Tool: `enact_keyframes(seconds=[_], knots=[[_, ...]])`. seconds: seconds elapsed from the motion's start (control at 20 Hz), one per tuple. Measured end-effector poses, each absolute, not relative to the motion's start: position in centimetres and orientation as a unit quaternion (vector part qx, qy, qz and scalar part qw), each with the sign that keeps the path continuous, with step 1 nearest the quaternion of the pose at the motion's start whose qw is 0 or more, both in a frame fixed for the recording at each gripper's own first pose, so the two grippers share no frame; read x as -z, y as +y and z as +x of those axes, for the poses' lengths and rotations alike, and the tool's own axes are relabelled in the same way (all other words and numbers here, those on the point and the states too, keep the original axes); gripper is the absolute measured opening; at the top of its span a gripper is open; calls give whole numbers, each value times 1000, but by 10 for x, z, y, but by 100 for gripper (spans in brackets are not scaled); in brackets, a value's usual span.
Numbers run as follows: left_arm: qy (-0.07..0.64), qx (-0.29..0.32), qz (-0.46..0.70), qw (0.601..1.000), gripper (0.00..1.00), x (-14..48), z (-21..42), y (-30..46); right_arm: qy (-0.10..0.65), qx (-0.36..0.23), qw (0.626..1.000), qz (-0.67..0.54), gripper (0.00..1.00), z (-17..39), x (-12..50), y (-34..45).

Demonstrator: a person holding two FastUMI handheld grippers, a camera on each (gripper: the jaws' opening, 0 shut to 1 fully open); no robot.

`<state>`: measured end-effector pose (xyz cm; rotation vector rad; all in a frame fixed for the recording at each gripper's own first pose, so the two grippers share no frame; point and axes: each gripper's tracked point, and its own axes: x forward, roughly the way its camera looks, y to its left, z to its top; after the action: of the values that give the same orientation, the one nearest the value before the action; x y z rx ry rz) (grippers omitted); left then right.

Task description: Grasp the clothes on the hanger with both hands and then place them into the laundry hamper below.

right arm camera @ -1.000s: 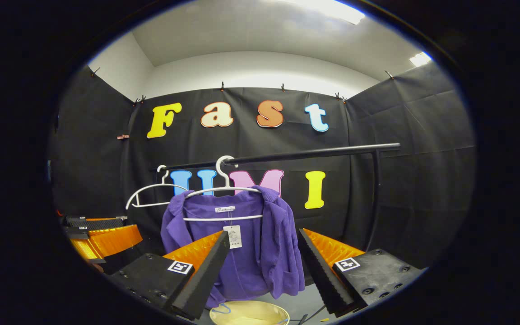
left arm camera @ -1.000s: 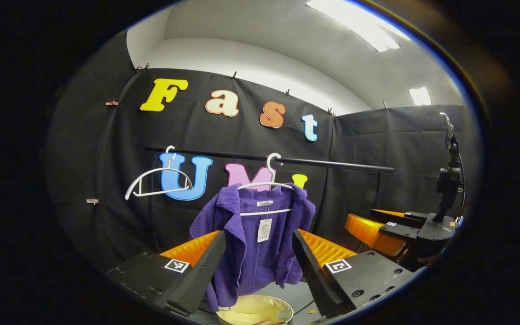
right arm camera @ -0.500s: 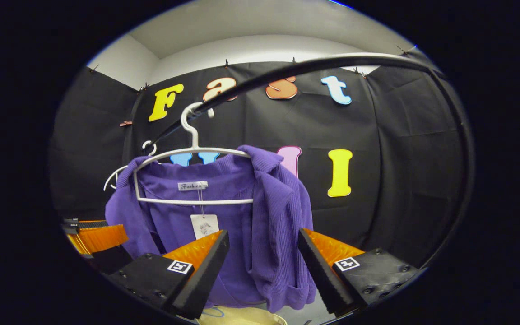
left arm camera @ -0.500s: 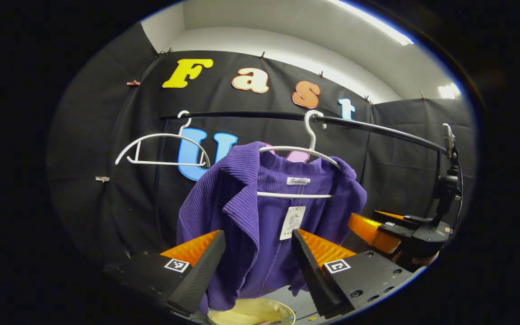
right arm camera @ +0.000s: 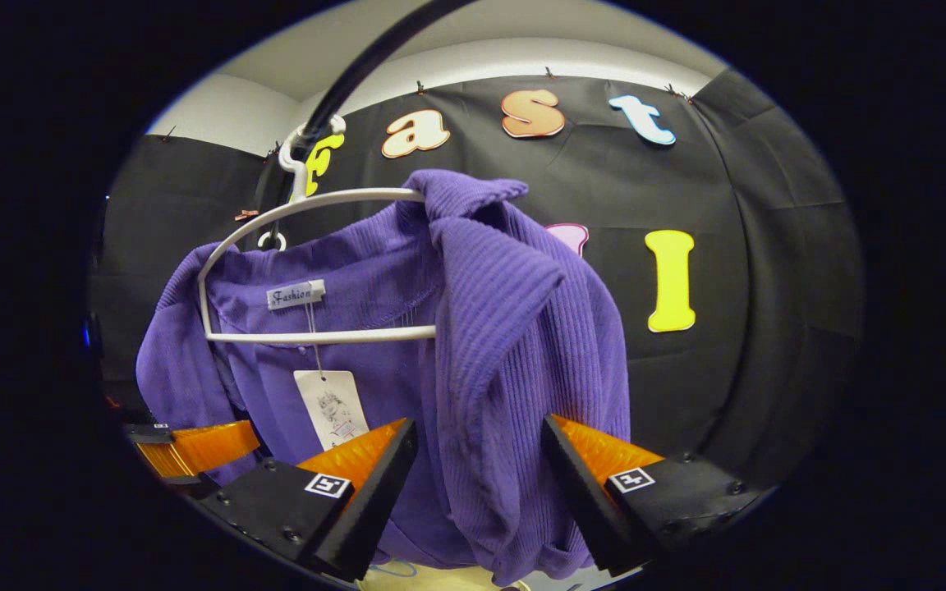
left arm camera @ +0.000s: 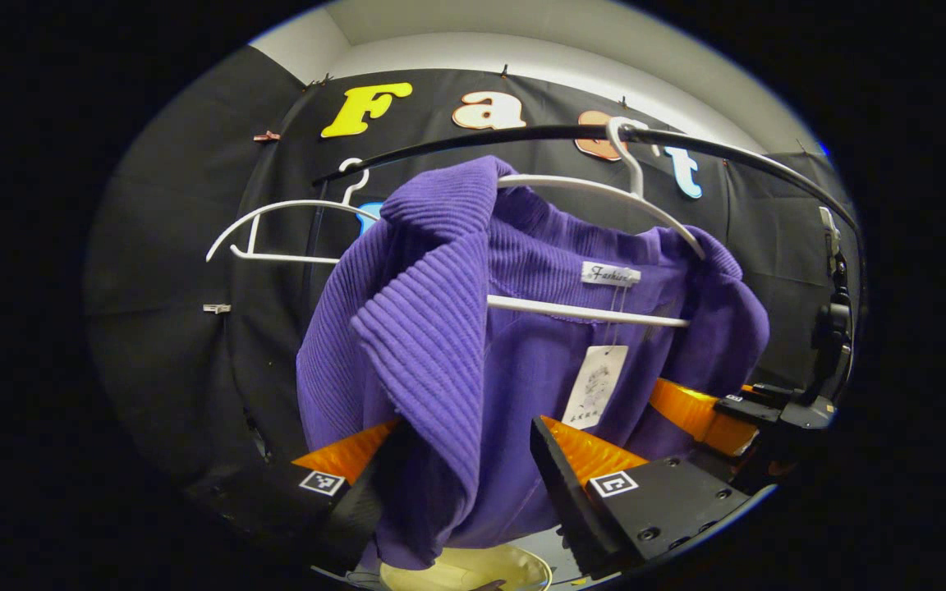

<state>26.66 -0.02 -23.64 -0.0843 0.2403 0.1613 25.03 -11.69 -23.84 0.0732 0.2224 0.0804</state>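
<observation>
A ribbed purple cardigan is hanging on a white hanger, a white tag dangling inside. The gripper fingers are showing black with orange backs. A pale yellow hamper is sitting below, under a black rail.

Black cloth wall encloses the booth on all sides, pinned along its top edge by small clips. Above the cloth, at 12 o'clock, a white wall meets a pale grey ceiling. A black rail curves across the upper left gripper view. At 3 o'clock there, a black camera stand rises against the cloth.
</observation>
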Motion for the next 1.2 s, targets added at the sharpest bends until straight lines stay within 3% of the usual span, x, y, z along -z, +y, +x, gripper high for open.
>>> enact_keyframes(seconds=[0.1, 0.2, 0.25, 0.3, 0.45, 0.5, 0.7, 1.2], knots=[[122, -89, -43, 988, 92, 240, 276, 4, 114, -55, 991, 46, 98, 258, 242, -114], [127, -83, -48, 987, 86, 242, 283, 4, 113, -67, 990, 43, 71, 267, 243, -118], [126, -87, -50, 987, 77, 241, 286, 7, 114, -73, 990, 45, 67, 274, 245, -118], [126, -91, -54, 986, 67, 241, 287, 11, 114, -73, 990, 44, 70, 277, 248, -121], [132, -115, -49, 983, 46, 241, 293, 28, 113, -95, 987, 62, 30, 284, 243, -125], [136, -111, -45, 984, 39, 241, 295, 29, 120, -108, 984, 77, 22, 284, 247, -122], [128, -132, -8, 983, 10, 225, 285, 45, 116, -161, 973, 120, 23, 279, 239, -133], [30, -219, 20, 975, 9, 125, 237, 94, 0, -203, 945, 258, 23, 267, 142, -178]])
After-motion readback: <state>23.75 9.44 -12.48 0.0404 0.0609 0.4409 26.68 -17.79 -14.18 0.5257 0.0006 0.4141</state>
